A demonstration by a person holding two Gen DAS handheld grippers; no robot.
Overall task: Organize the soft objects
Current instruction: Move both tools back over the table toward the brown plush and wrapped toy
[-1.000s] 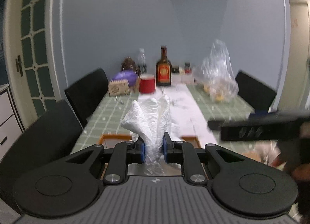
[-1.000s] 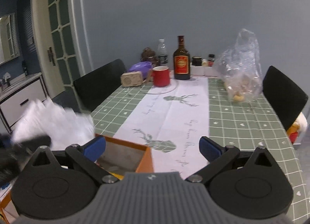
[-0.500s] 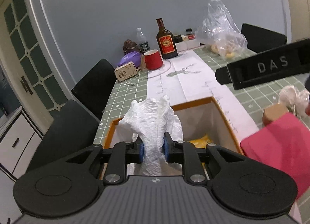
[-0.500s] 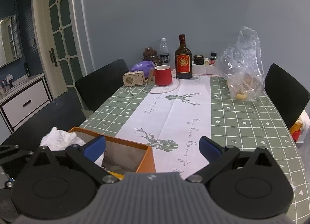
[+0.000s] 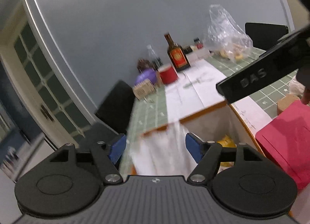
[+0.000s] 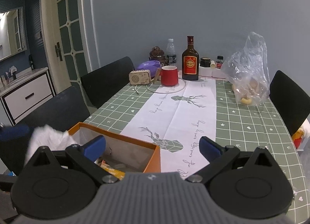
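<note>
My left gripper (image 5: pixel 155 146) is open above the orange box (image 5: pixel 201 110). The white crumpled cloth (image 5: pixel 166 152) is blurred between and below its blue pads, at the box's left side, free of them. In the right wrist view the same cloth (image 6: pixel 48 138) hangs at the left rim of the orange box (image 6: pixel 124 140). My right gripper (image 6: pixel 152 145) is open and empty above the box's near right corner; its body (image 5: pixel 257 76) crosses the left wrist view. Something yellow (image 5: pixel 226 142) lies inside the box.
A pink box (image 5: pixel 288 138) and a small brown box (image 5: pixel 286 102) stand right of the orange box. At the table's far end are a red mug (image 6: pixel 169 75), a brown bottle (image 6: pixel 190 61), a small wooden radio (image 6: pixel 139 76) and a clear plastic bag (image 6: pixel 250 74). Black chairs flank the table.
My left gripper has opened and let go of the white cloth, which drops at the box's left side. The left view has tilted and swung. The right gripper has barely moved.
</note>
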